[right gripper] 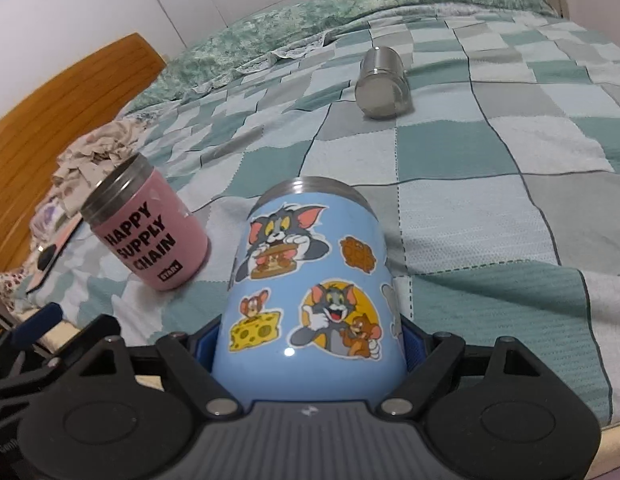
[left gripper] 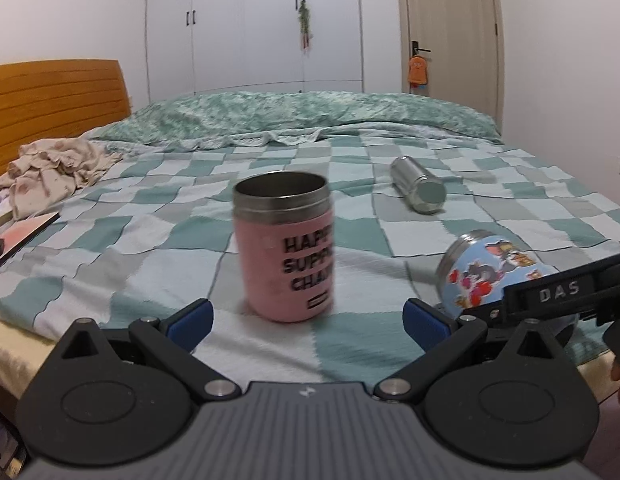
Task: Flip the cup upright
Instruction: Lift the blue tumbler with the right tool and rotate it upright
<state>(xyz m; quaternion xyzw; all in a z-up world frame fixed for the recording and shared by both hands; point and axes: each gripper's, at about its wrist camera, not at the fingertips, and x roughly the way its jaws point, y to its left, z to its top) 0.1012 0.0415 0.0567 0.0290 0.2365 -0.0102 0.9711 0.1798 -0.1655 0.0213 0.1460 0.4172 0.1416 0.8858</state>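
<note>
**Blue cup gripped, tilt under way**

Right now the right gripper (right gripper: 308, 344) is clenching the blue cup (right gripper: 310, 280) by its lower body, blue pads pressing on both sides. That cup is sitting at the near edge of the bed (right gripper: 510, 168), right of the pink cup (right gripper: 146, 232) and well apart from the steel cup (right gripper: 384, 84) lying on its side farther back. In the left wrist view the blue cup (left gripper: 494, 276) is leaning, its steel rim pointing up and to the left, so the flip is probably midway; whether its base is touching the blanket is hard to tell, since the gripper is hiding it.

The left gripper (left gripper: 308, 322) is hanging released, jaws wide, just short of the pink cup (left gripper: 286, 246), which is standing upright with its mouth open to the top and nothing gripping it.

Next, the right wrist is needing to roll until the rim faces straight up, then lower the base flat and let go. The soft blanket is offering a poor footing, so a gentle release looks wise.

The blue cup is glossy, light blue, covered in cat-and-mouse cartoon stickers, with a bare steel band at the rim.
</note>
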